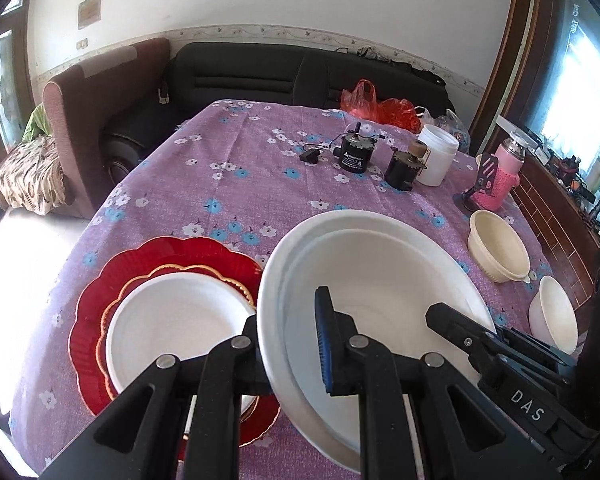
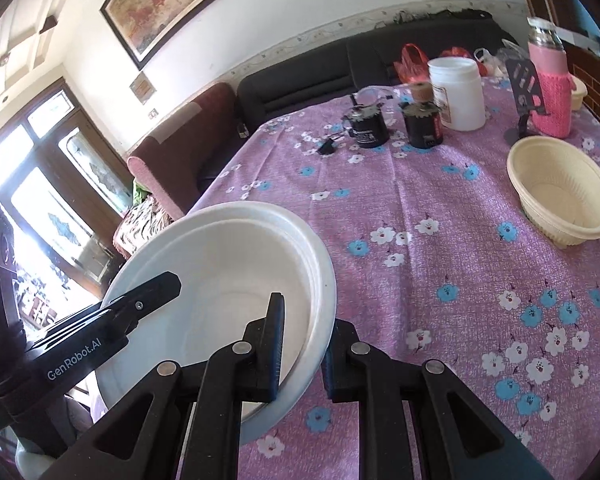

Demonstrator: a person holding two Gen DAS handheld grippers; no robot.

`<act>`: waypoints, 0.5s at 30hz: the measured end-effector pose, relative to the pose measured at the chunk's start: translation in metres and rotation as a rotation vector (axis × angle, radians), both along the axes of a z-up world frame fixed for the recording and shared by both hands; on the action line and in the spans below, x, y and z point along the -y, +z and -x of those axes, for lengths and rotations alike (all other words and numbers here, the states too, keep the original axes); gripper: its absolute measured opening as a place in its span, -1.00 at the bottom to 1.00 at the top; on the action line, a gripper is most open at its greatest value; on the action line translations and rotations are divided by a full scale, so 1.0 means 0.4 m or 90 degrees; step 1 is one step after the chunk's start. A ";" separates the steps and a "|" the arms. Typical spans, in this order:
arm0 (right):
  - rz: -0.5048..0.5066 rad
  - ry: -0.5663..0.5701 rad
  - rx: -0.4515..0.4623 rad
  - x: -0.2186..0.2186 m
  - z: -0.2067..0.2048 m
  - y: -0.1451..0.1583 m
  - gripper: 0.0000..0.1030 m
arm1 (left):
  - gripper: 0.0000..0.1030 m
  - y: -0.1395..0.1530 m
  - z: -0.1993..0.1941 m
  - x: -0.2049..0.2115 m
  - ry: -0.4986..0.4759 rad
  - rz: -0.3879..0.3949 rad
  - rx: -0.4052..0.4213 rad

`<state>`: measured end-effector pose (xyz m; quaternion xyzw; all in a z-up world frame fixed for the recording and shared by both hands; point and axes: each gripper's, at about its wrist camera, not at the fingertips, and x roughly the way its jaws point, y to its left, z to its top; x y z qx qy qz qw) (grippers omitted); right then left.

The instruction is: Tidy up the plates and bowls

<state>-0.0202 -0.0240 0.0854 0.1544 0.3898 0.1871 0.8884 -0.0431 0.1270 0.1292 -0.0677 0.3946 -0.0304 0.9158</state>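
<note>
A large white plate [image 1: 380, 264] is held tilted above the purple flowered tablecloth [image 1: 236, 168], gripped on both sides. My left gripper [image 1: 288, 344] is shut on its left rim. My right gripper [image 2: 304, 344] is shut on its right rim [image 2: 324, 280]; its fingers [image 1: 460, 328] show in the left wrist view. Left of the plate, a white bowl [image 1: 172, 320] sits on a gold-rimmed plate on a red scalloped plate [image 1: 160, 256]. A cream bowl [image 1: 500, 248] [image 2: 560, 188] and a small white bowl [image 1: 552, 316] stand to the right.
At the table's far end stand two black motors [image 1: 354, 152], a white jar [image 1: 436, 156], a pink flask [image 1: 500, 176], a phone stand [image 1: 484, 176] and red bags [image 1: 384, 108]. A black sofa [image 1: 300, 76] and a brown chair [image 1: 96, 100] lie beyond the table.
</note>
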 end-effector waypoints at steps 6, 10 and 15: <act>0.039 0.046 0.049 -0.094 0.037 0.054 -0.66 | -0.71 0.028 0.064 -0.101 0.048 0.039 0.022; 0.070 0.078 0.079 -0.175 0.049 0.085 -0.65 | -0.71 0.043 0.085 -0.171 0.084 0.052 0.034; 0.102 0.111 0.090 -0.264 0.045 0.090 -0.65 | -0.71 0.042 0.092 -0.237 0.121 0.053 0.039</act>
